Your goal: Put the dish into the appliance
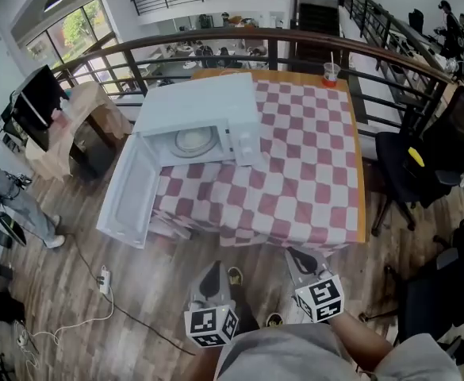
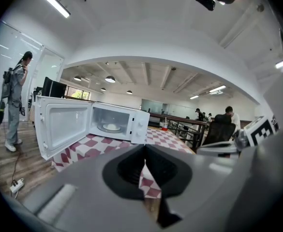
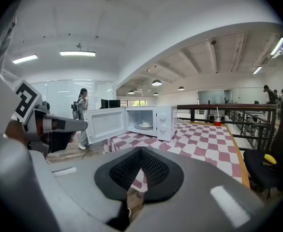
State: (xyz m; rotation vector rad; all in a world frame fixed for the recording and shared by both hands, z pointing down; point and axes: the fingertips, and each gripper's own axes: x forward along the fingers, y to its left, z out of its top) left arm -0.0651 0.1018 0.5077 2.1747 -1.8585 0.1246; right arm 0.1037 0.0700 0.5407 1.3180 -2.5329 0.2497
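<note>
Two claws, one in each hand. The left claw [image 2: 144, 151] has its jaws pressed together with nothing between them. The right claw [image 3: 141, 153] is the same, fully closed and empty. From the head view I see both side by side over the floor [image 1: 136, 292], short of the near edge of the worktop [image 1: 295, 173] and touching nothing.

One worktop, covered in a red-and-white checked cloth. On it I count one microwave [image 1: 200, 117], set at the far left corner, and one cup [image 1: 330, 74] with a straw at the far right edge, well apart from the microwave. I cannot tell what is in the cup.

One dish [image 1: 193, 140], white, is inside the microwave, lying in the middle of the turntable. I see nothing else in the cavity. The one door [image 1: 128, 193] is swung wide open to the left and hangs out past the worktop's edge.

One dark chair [image 1: 406, 173] stands just beside the worktop on the right, with a small yellow thing [image 1: 416, 157] on its seat. One person [image 1: 13, 201] stands on the floor well to the left of the open door.
</note>
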